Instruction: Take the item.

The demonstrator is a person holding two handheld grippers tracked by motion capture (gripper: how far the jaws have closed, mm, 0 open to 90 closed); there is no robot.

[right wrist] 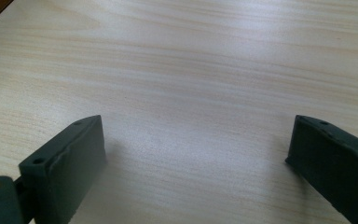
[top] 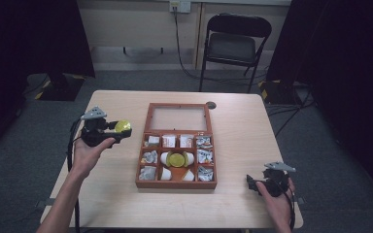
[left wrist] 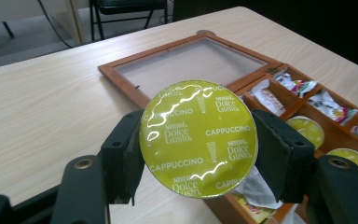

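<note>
The cappuccino capsule (left wrist: 198,138) sits clamped in the left tool (top: 119,128), yellow-green foil lid facing the left gripper view's camera, the two black jaws pressing its rim at 9 and 3 o'clock. In the high view it hangs above the bare worktop (top: 107,194), at 9 o'clock from the wooden compartment box (top: 176,184) and clear of it.

This is a light thing, by the look of it: a thin plastic cup under a glossy foil skin. The foil will likely dent or puncture if anything presses its face, and the smooth rim could slip if the squeeze eases. Gripping across the rim's full width, as here, looks like the safe hold; the lid itself is best left untouched.

Out from there: the box lies open, its glass-paned lid (top: 178,118) folded flat at 12 o'clock. Another yellow-lidded capsule (top: 177,159) rests in the middle compartment among white ones, with foil sachets (top: 204,157) filling the outer cells.

Over at 4 o'clock from the box, the right tool (top: 258,187) rests low near the worktop's edge, jaws spread wide with only bare wood grain between them.
</note>
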